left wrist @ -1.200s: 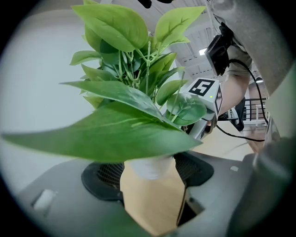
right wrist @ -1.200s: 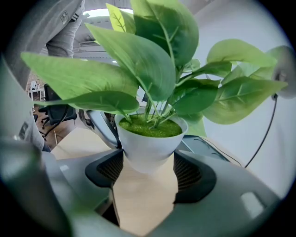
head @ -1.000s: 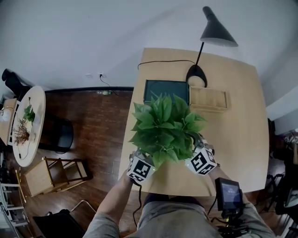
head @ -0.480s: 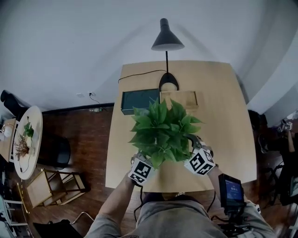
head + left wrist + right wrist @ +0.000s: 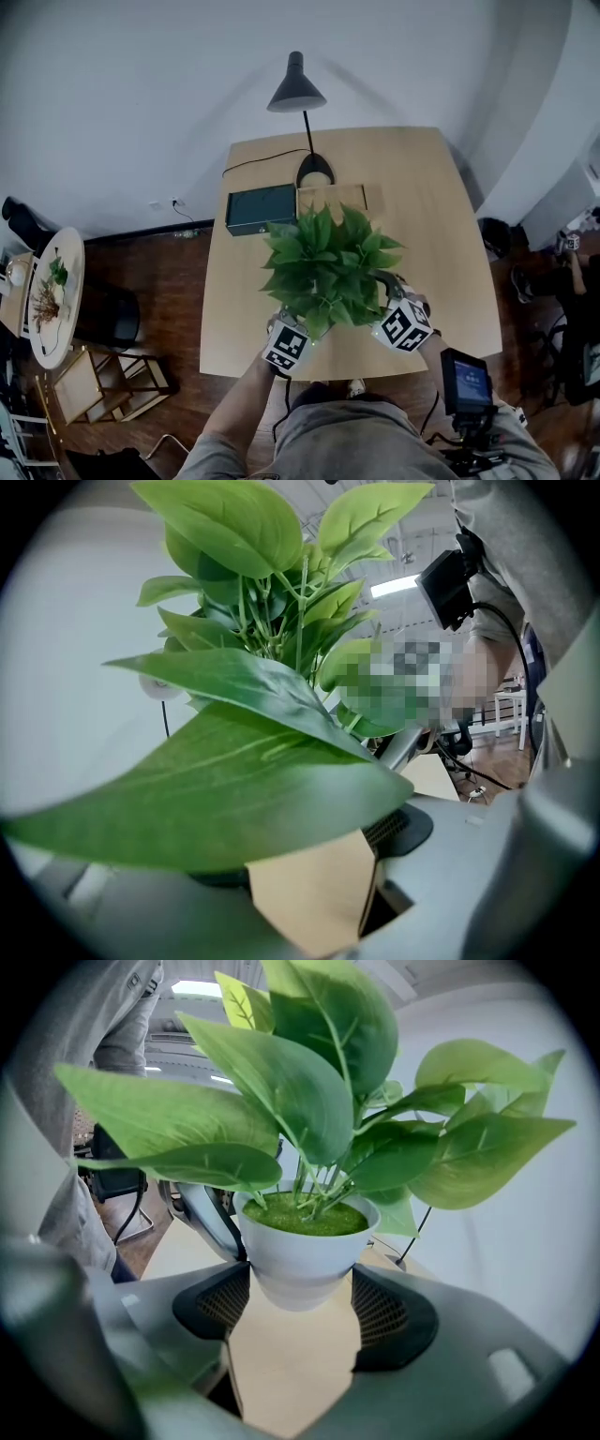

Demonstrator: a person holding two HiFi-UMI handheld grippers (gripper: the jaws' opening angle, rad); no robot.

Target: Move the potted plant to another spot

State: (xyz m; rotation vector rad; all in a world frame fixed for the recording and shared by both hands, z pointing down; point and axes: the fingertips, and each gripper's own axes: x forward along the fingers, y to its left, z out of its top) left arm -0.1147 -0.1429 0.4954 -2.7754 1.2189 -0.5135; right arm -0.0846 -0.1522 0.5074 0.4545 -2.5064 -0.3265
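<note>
Head view looks down on leaves that cover nearly everything close by. The potted plant spreads over the front middle of the bench and hides its own pot and the tips of both tools. Only their marker cubes show, one at each side of the plant.

In the right gripper view the right tool stands wide, with its dark pads pressed on the lower sides of the white pot. Bench surface shows under the base.

In the left gripper view a big blurred leaf lies across the left tool. Its pads stand apart with bare bench between them, but whether they grip the pot I cannot tell.

Farther back on the pale wooden bench a dark box and a tan tray sit side by side. Behind them stands a black lamp. Beyond are a white wall, a dark wood floor and a round table at the far left.
</note>
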